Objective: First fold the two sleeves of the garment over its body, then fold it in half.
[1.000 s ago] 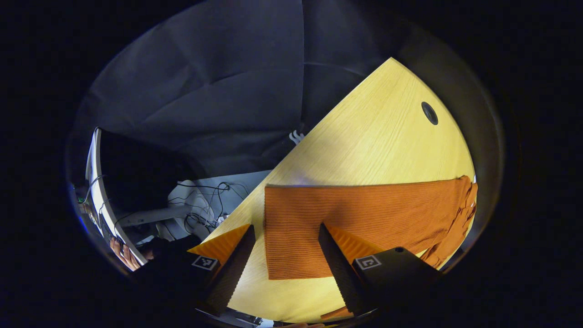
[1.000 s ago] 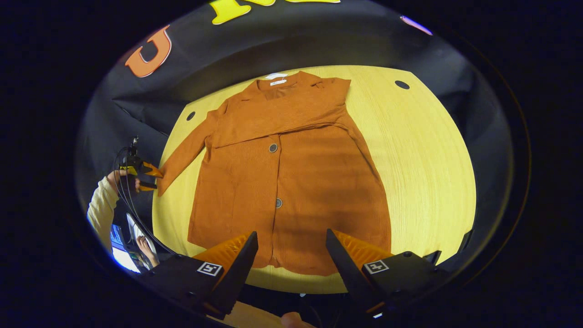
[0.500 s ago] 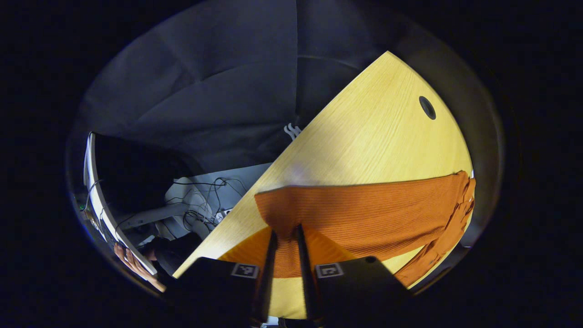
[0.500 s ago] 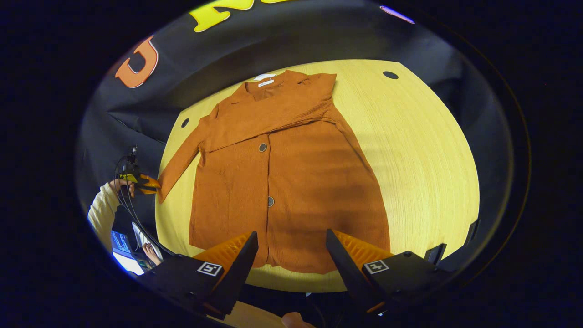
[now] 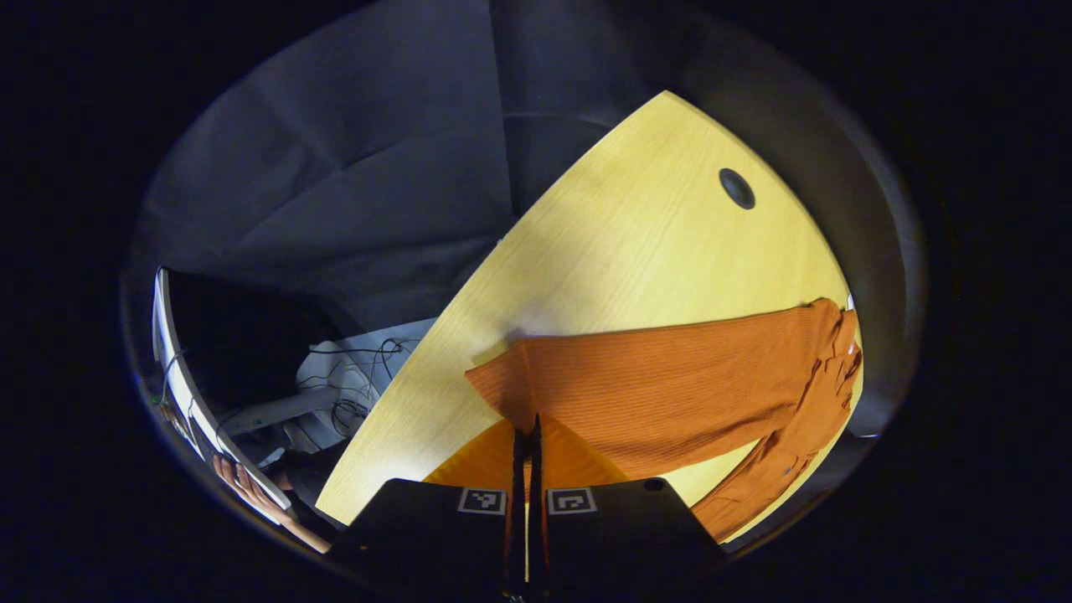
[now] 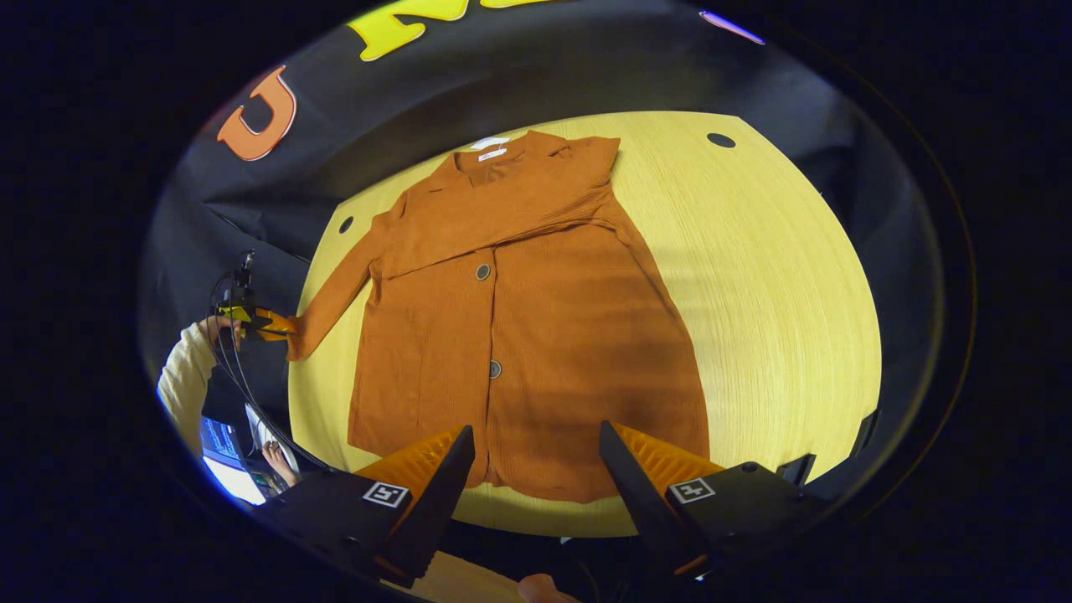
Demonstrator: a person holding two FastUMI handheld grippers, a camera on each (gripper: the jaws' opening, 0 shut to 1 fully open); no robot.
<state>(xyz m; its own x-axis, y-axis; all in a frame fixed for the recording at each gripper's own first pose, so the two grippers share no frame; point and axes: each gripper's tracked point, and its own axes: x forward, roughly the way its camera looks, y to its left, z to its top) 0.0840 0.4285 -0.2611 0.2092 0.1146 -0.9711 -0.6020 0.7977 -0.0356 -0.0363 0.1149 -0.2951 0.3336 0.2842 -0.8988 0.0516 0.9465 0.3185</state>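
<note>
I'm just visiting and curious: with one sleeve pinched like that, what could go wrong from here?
The left gripper pinches only the cuff edge of the sleeve, so the knit might slip free mid-fold. Pulling could also drag the cardigan askew on the table, since the right gripper hangs open, holding nothing down.

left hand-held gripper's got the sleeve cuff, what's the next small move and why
Probably lift the cuff and carry it across over the garment's body. The left hand-held gripper is shut on the cuff at the table edge, the other sleeve already lies folded across the chest, and this one lies stretched out to the side. The right hand-held gripper hangs open over the hem.
</note>
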